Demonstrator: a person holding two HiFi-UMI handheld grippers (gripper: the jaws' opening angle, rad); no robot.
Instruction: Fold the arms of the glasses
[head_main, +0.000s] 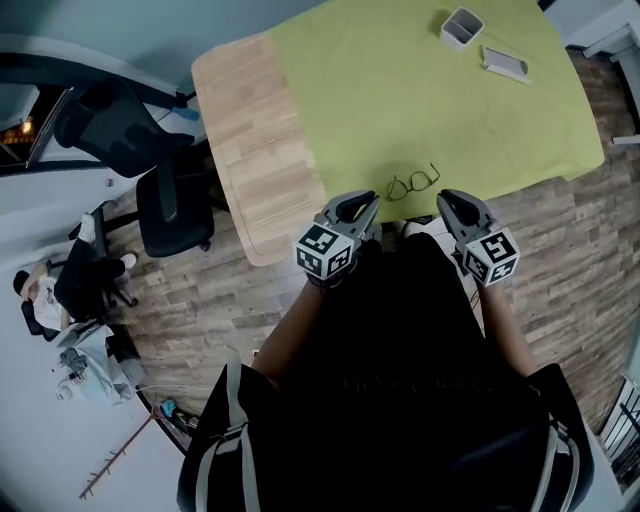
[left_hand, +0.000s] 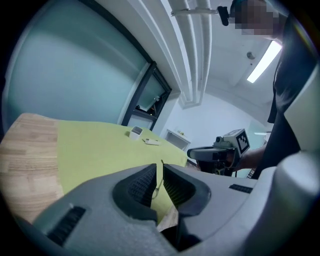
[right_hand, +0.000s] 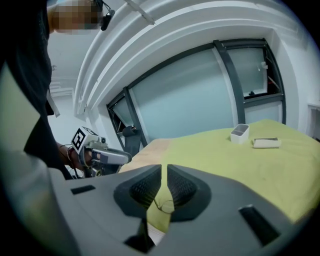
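On the table (head_main: 240, 130), the glasses (head_main: 412, 184) lay near the front edge, arms not yet folded, while I held my left gripper (head_main: 360, 206) and right gripper (head_main: 452, 203) nearly closed, empty, just short of them.

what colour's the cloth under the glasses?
Plain yellow-green cloth; it shows best in the head view.

Glasses (head_main: 412, 184) on cloth (head_main: 400, 90), container (head_main: 461, 27) likely far behind.
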